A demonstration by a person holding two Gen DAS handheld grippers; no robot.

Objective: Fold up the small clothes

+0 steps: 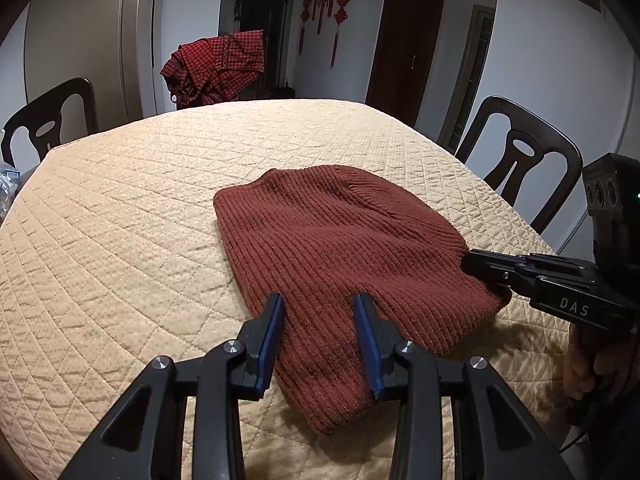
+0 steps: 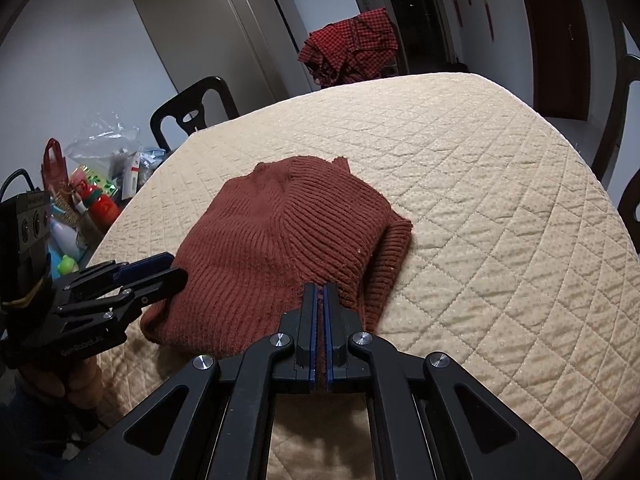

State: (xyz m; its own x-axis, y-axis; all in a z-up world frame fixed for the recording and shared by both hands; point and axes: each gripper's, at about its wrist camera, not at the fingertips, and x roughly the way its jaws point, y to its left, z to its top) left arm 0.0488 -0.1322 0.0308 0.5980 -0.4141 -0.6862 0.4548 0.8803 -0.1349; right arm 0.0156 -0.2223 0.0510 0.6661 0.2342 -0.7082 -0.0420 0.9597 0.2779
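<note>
Near the front edge of the counter (image 1: pixel 120 208), which had a beige quilted cover on it, lay the rust-red ribbed knit garment (image 1: pixel 332 248), flat and already doubled over, so I'd guess the fold was partly done.

Left gripper (image 1: pixel 319 304) hung over the near end of the knit with its blue-padded fingers (image 1: pixel 272 320) spread apart, one either side of a strip of fabric, not pinching anything as far as I could tell. The garment ran straight ahead of those fingers, away toward the far edge.

Right gripper (image 2: pixel 319 292) had its fingers pressed together. In its own view the tips sat right at the near hem of the knit and a sliver of red showed between the pads, so it looked clamped on that hem edge. From the left camera it came in at the garment's right-hand side.

The long axis of the knit seemed to run from the front edge diagonally back toward the far side of the counter, with the rounded narrower end pointing away from the person and the wider hem nearest them. In the right view a ribbed layer stuck out on the right side under the top layer.

Both grippers were at the near end, the right one actually on the cloth, so my guess is any next fold would carry that near hem up and away toward the far end.
</note>
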